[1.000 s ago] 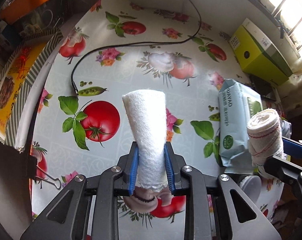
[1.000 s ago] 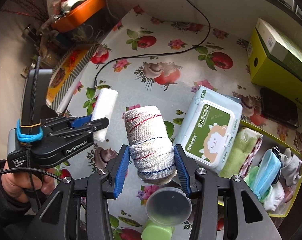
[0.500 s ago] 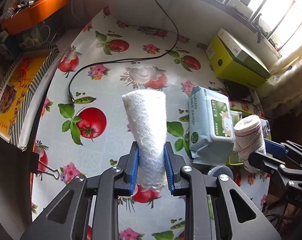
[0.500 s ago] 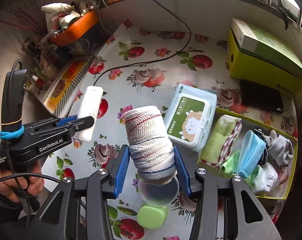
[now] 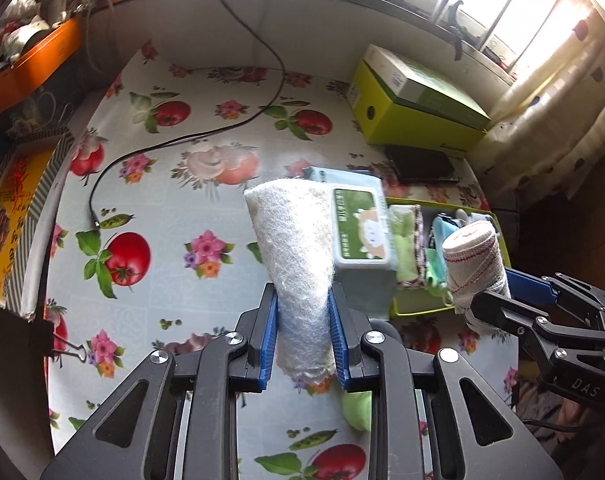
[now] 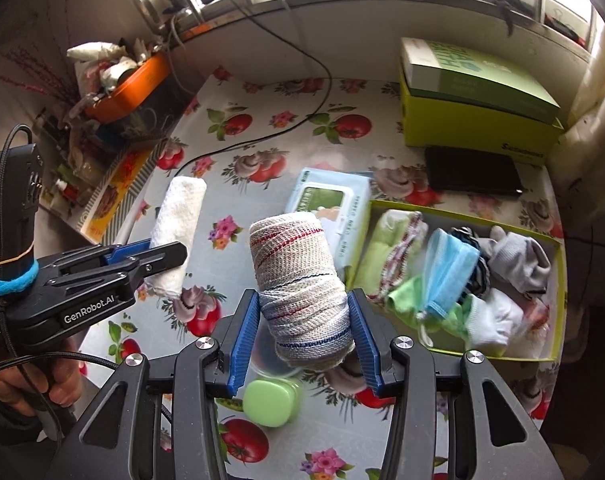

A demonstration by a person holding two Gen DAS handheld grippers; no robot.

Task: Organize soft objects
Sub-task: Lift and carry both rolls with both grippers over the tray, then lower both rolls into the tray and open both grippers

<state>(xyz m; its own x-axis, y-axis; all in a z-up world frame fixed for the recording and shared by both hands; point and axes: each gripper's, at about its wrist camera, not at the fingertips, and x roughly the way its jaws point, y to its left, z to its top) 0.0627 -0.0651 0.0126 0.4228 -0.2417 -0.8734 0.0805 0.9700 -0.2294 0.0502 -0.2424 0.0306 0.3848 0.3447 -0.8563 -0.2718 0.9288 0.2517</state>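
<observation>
white rolled towel (image 5: 298,264) sits clamped between the left gripper (image 5: 303,340) pads, striped bandage roll (image 6: 298,280) between the right gripper (image 6: 304,338) pads.

A table (image 5: 230,288) is covered by an oilcloth printed with tomatoes, flowers and mushrooms. It is set against a grey wall (image 6: 342,36) below a barred window (image 5: 482,4), through which bright daylight is admitted. Pale dotted curtains (image 5: 558,120) are hung at the right. A cluttered orange shelf (image 6: 136,80) is seen at the left, beside the table.
</observation>
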